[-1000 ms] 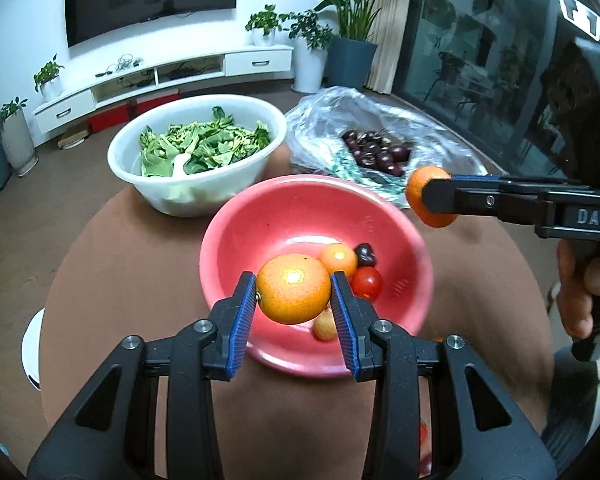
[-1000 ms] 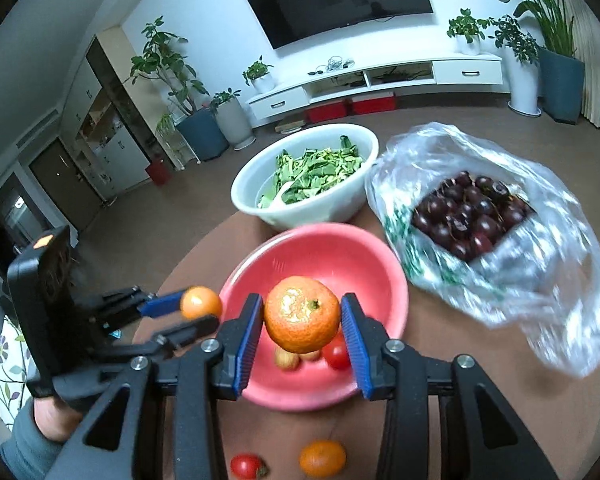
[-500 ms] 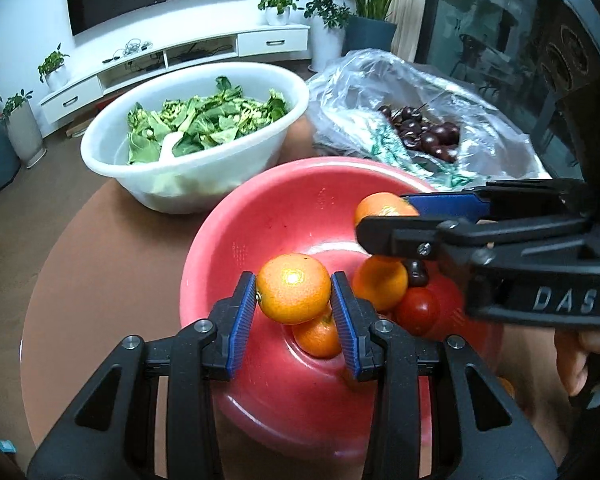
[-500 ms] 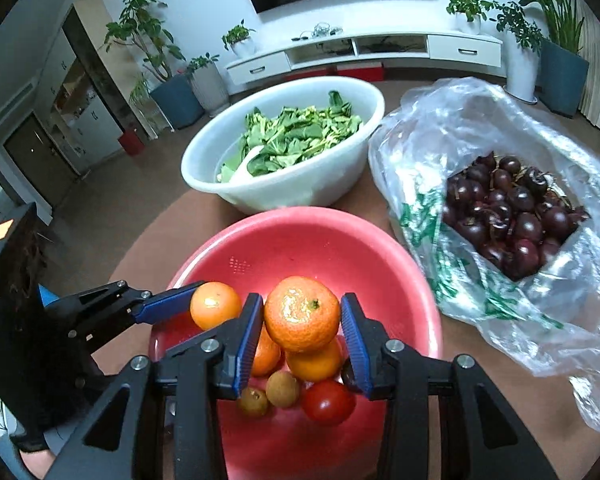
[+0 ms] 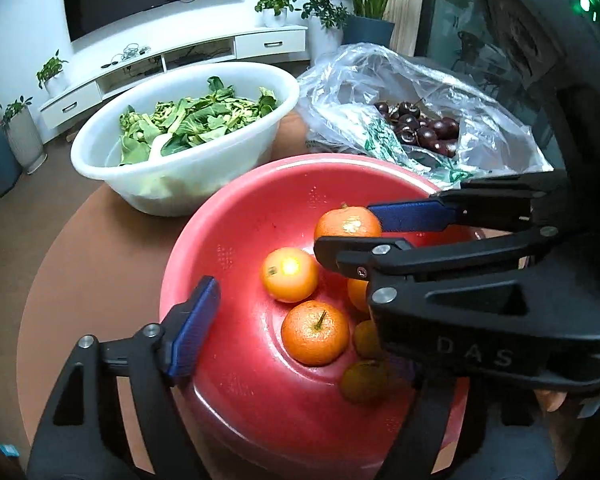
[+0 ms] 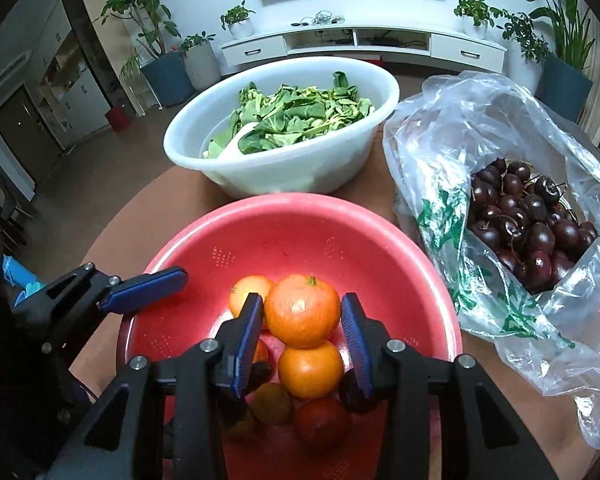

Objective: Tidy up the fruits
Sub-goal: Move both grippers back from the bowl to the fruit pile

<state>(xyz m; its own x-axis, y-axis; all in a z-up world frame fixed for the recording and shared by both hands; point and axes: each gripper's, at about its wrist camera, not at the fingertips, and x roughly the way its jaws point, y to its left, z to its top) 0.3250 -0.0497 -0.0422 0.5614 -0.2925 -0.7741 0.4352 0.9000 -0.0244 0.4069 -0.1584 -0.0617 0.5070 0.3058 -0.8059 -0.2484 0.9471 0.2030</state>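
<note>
A red bowl (image 5: 236, 280) (image 6: 300, 236) holds several oranges, small brownish fruits and a red tomato (image 6: 322, 424). My left gripper (image 5: 300, 332) is open and empty over the bowl; only its left finger (image 5: 192, 326) shows, the right arm hides the other. The orange it held (image 5: 289, 274) (image 6: 249, 290) lies in the bowl. My right gripper (image 6: 302, 316) reaches in from the right in the left wrist view and is shut on an orange (image 6: 302, 310) (image 5: 346, 222), just above the fruit pile.
A white bowl of green leaves (image 5: 188, 136) (image 6: 288, 132) stands behind the red bowl. A clear plastic bag of dark cherries (image 5: 416, 128) (image 6: 528, 216) lies to the right. All sit on a round brown table (image 5: 84, 264). The two grippers are close together.
My left gripper has opened and dropped its orange into the red bowl. My right gripper has come lower over the bowl, still holding its orange.
</note>
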